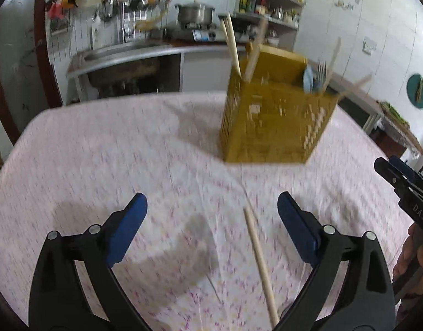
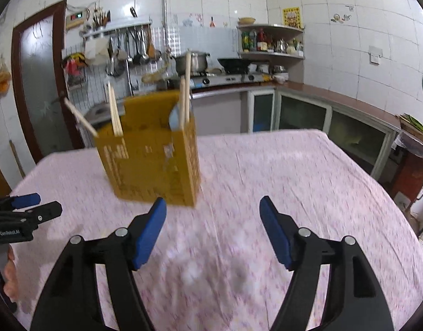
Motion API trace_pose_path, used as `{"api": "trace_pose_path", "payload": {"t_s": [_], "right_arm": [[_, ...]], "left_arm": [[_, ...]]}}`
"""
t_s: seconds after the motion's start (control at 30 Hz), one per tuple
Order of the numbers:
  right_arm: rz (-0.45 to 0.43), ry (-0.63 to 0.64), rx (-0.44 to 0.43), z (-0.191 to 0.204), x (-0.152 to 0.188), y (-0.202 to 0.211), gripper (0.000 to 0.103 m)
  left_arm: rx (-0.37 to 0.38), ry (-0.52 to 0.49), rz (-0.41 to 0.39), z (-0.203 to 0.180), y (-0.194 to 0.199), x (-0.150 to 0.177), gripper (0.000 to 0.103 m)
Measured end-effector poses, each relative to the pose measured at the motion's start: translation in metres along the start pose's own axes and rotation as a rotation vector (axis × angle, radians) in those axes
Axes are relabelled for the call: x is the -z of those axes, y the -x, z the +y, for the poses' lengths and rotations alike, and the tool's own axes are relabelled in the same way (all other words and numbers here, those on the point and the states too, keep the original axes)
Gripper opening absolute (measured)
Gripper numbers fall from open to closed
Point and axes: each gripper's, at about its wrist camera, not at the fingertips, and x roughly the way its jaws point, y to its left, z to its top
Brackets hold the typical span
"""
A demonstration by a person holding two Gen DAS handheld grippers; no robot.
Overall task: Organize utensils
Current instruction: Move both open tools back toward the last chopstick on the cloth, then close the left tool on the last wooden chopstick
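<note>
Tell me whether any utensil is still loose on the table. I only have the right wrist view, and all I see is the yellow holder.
Observer: Yes, one wooden chopstick lies on the tablecloth, on the near side of the yellow holder.
Operator: Where is it relative to the left gripper?
Observer: It lies between the open fingers of the left gripper, nearer the finger at picture right. Neither pad presses on it.
Operator: Is there anything in the holder that I am missing?
Observer: A fork stands tines up beside the blue spoon.
</note>
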Motion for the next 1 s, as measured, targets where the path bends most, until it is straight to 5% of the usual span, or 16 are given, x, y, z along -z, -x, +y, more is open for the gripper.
{"api": "trace_pose_path", "payload": {"t_s": [0.13,0.3,0.4,0.63,0.77,1.0], "right_arm": [[0.036,-0.024,0.015,-0.008,0.024,-0.002,0.069],[0.066,-0.04,0.023,-0.012,0.041,-0.003,0.069],[0.07,-0.038,0.02,-0.012,0.045,-0.002,0.069],[0.097,-0.047,0.021,-0.011,0.052,-0.005,0.069],[0.114,-0.051,0.019,-0.006,0.053,-0.006,0.069],[0.158,-0.026,0.006,0.013,0.058,-0.005,0.069]], "left_arm": [[-0.016,-0.029,0.074,-0.014,-0.018,0.015,0.091],[0.002,-0.048,0.154,-0.026,-0.042,0.026,0.059],[0.013,-0.048,0.187,-0.033,-0.053,0.028,0.053],[-0.025,-0.083,0.195,-0.041,-0.068,0.027,0.037],[-0.003,-0.102,0.198,-0.043,-0.073,0.021,0.012],[0.032,-0.125,0.192,-0.037,-0.071,0.016,0.005]]}}
